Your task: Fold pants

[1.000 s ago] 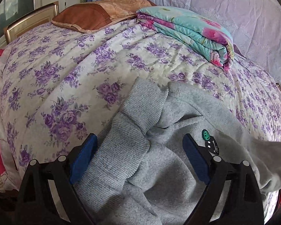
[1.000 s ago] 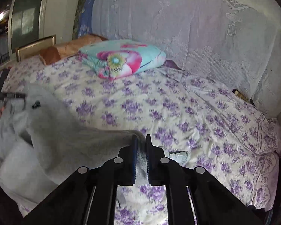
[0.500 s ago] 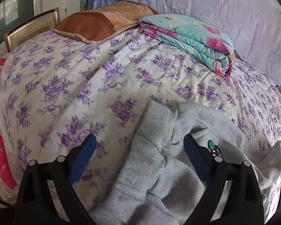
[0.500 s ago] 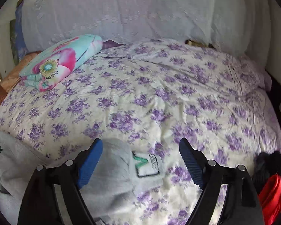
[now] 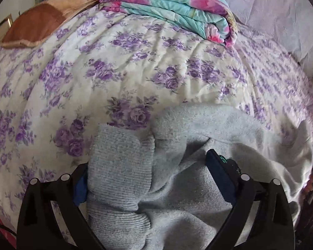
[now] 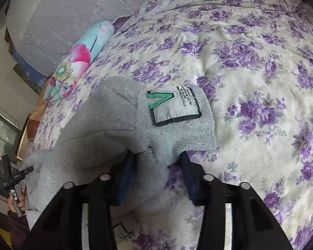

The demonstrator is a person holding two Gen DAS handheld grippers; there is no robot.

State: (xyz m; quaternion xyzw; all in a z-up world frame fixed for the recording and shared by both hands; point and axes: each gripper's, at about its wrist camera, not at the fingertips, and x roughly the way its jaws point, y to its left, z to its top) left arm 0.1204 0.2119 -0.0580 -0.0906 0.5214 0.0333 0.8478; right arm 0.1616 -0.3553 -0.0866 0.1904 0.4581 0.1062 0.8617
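Grey sweatpants [image 5: 187, 177] lie crumpled on the purple-flowered bedspread [image 5: 135, 62]. In the left wrist view a ribbed cuff [image 5: 119, 173] lies between the wide-open jaws of my left gripper [image 5: 148, 179], covering the left pad. In the right wrist view the other ribbed cuff [image 6: 177, 131], with a white patch bearing a green V [image 6: 173, 106], lies between the jaws of my right gripper [image 6: 156, 175], which stand open around the cloth. The left gripper [image 6: 14, 179] shows at the far left there.
A folded turquoise and pink quilt [image 5: 177, 6] and a brown pillow [image 5: 43, 18] lie at the head of the bed. A lace-covered wall [image 6: 62, 16] runs behind the bed. The bed's edge is near me.
My right gripper let go of the pants leg and opened, then moved down over the patched cuff. My left gripper stayed open and shifted forward over the other cuff.
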